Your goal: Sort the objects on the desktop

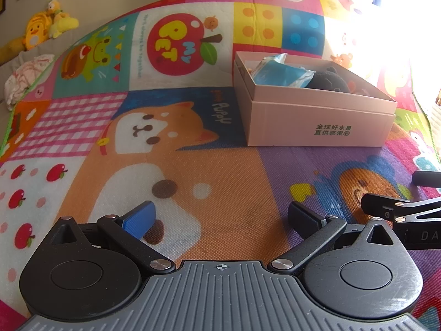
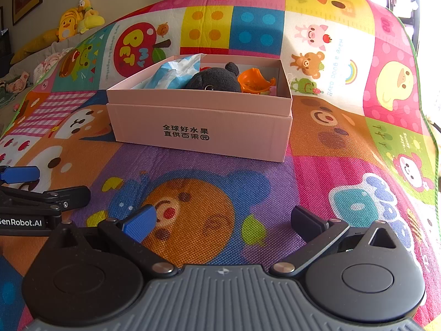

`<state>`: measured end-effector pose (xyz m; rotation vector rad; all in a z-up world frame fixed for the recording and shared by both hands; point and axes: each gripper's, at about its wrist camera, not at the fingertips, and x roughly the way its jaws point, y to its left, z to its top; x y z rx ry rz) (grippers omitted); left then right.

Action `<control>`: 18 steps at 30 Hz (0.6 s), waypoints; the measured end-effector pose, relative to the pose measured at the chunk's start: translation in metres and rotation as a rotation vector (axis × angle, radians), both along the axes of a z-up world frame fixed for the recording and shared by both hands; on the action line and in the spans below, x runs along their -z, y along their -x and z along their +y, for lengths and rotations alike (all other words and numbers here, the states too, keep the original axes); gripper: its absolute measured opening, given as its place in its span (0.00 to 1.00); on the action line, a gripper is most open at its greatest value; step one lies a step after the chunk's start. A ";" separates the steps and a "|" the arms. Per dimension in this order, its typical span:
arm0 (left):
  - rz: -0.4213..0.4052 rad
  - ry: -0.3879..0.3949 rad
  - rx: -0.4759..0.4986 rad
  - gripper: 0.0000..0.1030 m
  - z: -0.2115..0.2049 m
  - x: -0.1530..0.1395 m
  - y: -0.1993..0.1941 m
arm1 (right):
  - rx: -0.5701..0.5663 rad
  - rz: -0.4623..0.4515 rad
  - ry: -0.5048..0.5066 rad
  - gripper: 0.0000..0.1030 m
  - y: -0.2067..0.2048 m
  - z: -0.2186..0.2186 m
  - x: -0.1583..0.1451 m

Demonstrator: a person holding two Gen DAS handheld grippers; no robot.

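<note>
A pink cardboard box (image 2: 198, 132) stands on the colourful play mat, also in the left wrist view (image 1: 317, 124). Inside lie a blue-and-white packet (image 2: 176, 74), a black plush toy (image 2: 217, 80) and an orange plastic toy (image 2: 255, 81). In the left wrist view the packet (image 1: 278, 73) and the plush (image 1: 330, 81) show. My left gripper (image 1: 222, 218) is open and empty, low over the mat, short of the box. My right gripper (image 2: 223, 220) is open and empty, in front of the box. Each gripper shows at the edge of the other's view.
The play mat (image 2: 344, 55) covers the whole surface, with a green edge at the right. Yellow plush toys (image 1: 44, 24) and crumpled cloth (image 1: 24, 77) lie beyond its far left edge. Bright window light washes out the far right.
</note>
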<state>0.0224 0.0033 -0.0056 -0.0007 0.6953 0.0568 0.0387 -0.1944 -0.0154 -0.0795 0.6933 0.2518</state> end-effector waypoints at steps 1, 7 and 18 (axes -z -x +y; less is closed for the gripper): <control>0.000 0.001 0.000 1.00 0.000 0.000 0.000 | 0.000 0.000 0.000 1.00 0.000 0.000 0.000; 0.001 0.008 0.004 1.00 0.000 0.000 -0.001 | 0.000 0.000 0.000 1.00 0.000 0.000 0.000; 0.044 0.016 0.065 1.00 0.005 -0.003 -0.003 | 0.000 0.000 0.000 1.00 0.000 0.000 0.000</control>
